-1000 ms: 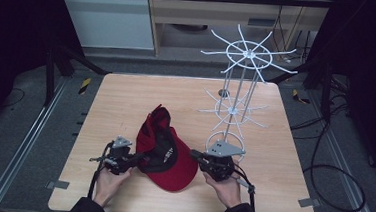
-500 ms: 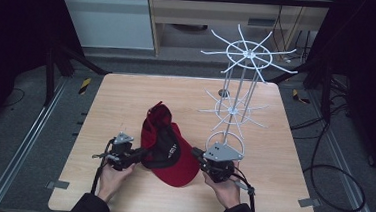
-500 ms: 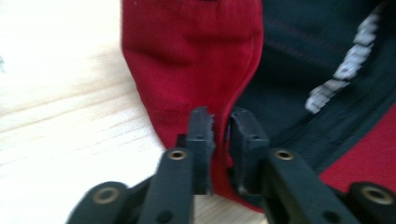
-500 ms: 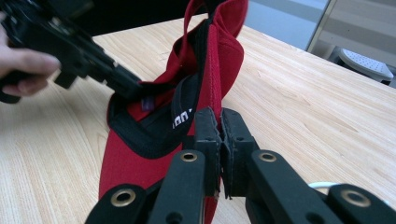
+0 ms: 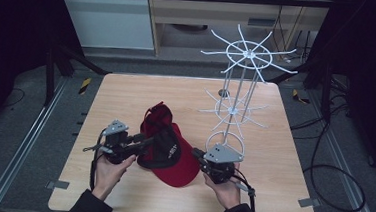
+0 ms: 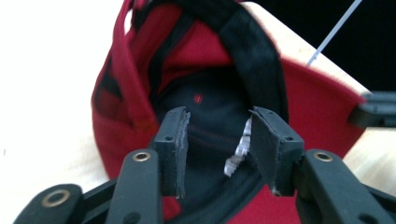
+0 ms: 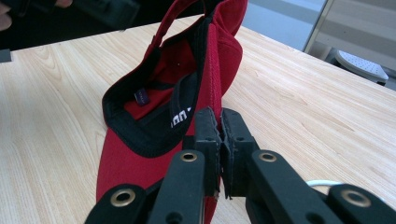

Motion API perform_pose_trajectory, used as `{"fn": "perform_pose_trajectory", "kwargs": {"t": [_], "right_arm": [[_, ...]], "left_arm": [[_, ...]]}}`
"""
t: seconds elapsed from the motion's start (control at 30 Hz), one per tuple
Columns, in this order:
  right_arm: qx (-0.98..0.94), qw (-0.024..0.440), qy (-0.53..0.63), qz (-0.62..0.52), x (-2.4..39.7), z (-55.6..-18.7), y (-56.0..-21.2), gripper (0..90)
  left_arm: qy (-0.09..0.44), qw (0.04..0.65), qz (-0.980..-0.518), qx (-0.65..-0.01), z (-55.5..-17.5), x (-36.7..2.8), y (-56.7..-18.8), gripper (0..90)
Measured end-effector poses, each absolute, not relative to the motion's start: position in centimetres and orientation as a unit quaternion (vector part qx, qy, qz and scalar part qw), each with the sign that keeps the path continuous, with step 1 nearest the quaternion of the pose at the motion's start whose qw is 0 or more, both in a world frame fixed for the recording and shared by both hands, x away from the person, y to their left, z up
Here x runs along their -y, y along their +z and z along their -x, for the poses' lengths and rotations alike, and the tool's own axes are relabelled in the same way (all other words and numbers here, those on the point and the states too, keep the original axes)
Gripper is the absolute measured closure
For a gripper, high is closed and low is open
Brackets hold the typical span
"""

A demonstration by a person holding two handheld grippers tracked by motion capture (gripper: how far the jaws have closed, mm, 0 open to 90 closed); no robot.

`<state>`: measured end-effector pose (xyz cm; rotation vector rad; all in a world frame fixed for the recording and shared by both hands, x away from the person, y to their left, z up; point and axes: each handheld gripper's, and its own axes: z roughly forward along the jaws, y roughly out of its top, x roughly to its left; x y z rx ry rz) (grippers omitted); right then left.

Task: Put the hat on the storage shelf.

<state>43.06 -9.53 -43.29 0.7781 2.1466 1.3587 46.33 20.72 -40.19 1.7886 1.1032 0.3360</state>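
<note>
The red cap (image 7: pixel 205 70) sits pinched at its edge between the right gripper's (image 7: pixel 220 122) closed jaws, while the left gripper's (image 6: pixel 217 126) parted jaws frame its hollow.

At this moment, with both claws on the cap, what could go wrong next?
1. The right claw pinches only a thin edge of the red fabric baseball cap; a pull might slip it free.
2. The left claw is open inside the cap's opening, so that side could sag.
3. The white wire hat rack stands close; lifting could snag its spokes.
</note>
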Motion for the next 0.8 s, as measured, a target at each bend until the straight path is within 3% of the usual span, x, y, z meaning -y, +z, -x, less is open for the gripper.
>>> {"fn": "perform_pose_trajectory", "kwargs": {"t": [0.33, 0.57, 0.7, 0.8], "right_arm": [[-0.784, 0.239, 0.498, -0.284, 9.5, -43.1, -43.3, 86.8], [-0.784, 0.235, 0.502, -0.281, 9.4, -43.0, -43.2, 86.7], [-0.784, 0.232, 0.505, -0.276, 9.4, -42.8, -43.1, 86.7], [-0.785, 0.229, 0.506, -0.274, 9.2, -42.7, -43.1, 86.7]], "left_arm": [[0.144, 0.491, -0.732, -0.449, -48.6, -17.3, -38.1, 44.4], [0.156, 0.471, -0.741, -0.453, -50.0, -14.6, -37.9, 42.7], [0.157, 0.452, -0.747, -0.462, -50.8, -13.8, -38.4, 47.1], [0.153, 0.447, -0.744, -0.471, -51.2, -13.6, -38.7, 58.4]]}}
